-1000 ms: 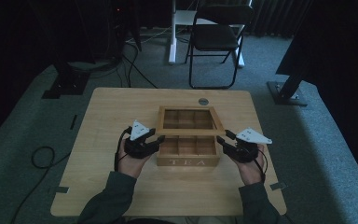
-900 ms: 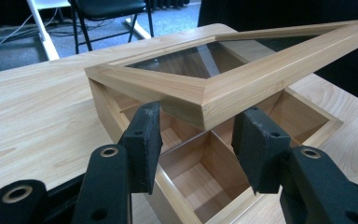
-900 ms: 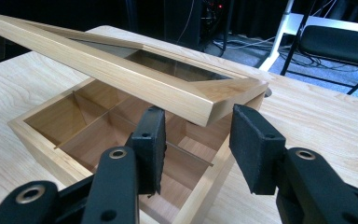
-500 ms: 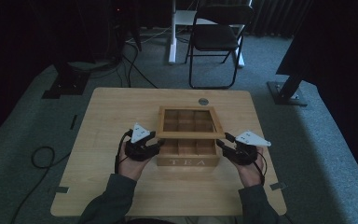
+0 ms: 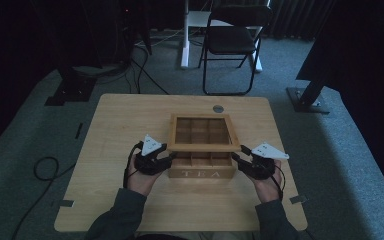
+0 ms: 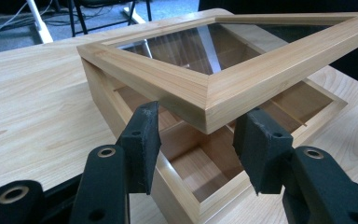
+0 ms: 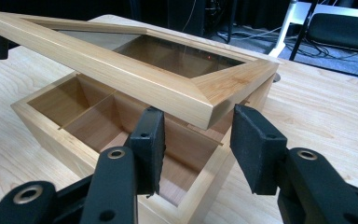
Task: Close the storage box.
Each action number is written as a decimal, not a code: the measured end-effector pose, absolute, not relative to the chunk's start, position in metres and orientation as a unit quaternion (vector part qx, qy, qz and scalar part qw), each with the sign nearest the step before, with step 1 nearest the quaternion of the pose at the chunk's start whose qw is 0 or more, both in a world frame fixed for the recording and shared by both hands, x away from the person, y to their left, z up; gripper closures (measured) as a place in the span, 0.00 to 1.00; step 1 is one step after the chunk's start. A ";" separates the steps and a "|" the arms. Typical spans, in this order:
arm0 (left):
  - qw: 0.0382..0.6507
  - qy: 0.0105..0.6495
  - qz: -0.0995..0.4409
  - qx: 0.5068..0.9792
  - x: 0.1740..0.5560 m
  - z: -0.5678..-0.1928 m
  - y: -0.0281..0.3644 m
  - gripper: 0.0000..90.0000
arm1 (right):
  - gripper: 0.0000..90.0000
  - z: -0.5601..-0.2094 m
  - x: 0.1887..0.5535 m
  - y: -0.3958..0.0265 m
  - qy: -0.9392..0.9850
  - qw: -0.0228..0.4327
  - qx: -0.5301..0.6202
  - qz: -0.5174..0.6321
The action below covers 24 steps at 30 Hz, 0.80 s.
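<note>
Box (image 5: 202,167) marked TEA sat mid-worktop (image 5: 120,125), near the person's edge, with its glass lid (image 5: 203,132) raised partway, front edge lifted, back edge down at the far side of the box. Left gripper (image 5: 167,159) was at the lid's front left corner, right gripper (image 5: 236,157) at the front right corner. In the left gripper view the jaws stood apart on either side of the lid's corner (image 6: 209,105), with the pads just under and beside the frame; whether they pressed on it could not be told. Right gripper view was the same: jaws parted around the other corner (image 7: 205,100), contact unclear. Below the lid, open wooden compartments (image 7: 93,116) with thin dividers looked empty. Both hands rested low on the worktop beside the box, left hand (image 5: 142,175) and right hand (image 5: 267,180), sleeves coming in from the bottom. A small round grey disc (image 5: 218,108) lay on the worktop behind the box. A folding chair (image 5: 232,40) stood on the floor beyond.
</note>
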State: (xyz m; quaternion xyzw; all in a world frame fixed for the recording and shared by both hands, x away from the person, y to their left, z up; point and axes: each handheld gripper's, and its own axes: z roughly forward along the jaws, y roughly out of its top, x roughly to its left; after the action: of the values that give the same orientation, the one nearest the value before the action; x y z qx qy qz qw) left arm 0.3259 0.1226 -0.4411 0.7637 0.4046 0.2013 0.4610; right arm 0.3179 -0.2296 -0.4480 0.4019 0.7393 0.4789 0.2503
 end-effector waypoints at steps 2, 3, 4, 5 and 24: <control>0.459 0.404 0.202 0.765 0.325 -0.443 0.122 0.57 | 0.61 -0.449 0.318 -0.229 0.740 0.250 0.402 0.478; 0.458 0.404 0.203 0.766 0.325 -0.443 0.122 0.57 | 0.61 -0.450 0.317 -0.230 0.740 0.250 0.402 0.477; 0.456 0.404 0.203 0.766 0.325 -0.444 0.122 0.57 | 0.61 -0.452 0.317 -0.229 0.741 0.248 0.403 0.477; 0.456 0.404 0.203 0.767 0.325 -0.445 0.122 0.57 | 0.61 -0.452 0.317 -0.229 0.741 0.248 0.403 0.477; 0.445 0.407 0.195 0.774 0.321 -0.462 0.117 0.56 | 0.60 -0.468 0.312 -0.228 0.750 0.242 0.405 0.463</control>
State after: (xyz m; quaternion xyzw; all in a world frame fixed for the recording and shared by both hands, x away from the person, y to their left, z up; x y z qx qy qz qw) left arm 0.3206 0.1168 -0.4624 0.7738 0.4067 0.1953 0.4446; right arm 0.3122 -0.2277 -0.4683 0.4048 0.7503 0.4630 0.2425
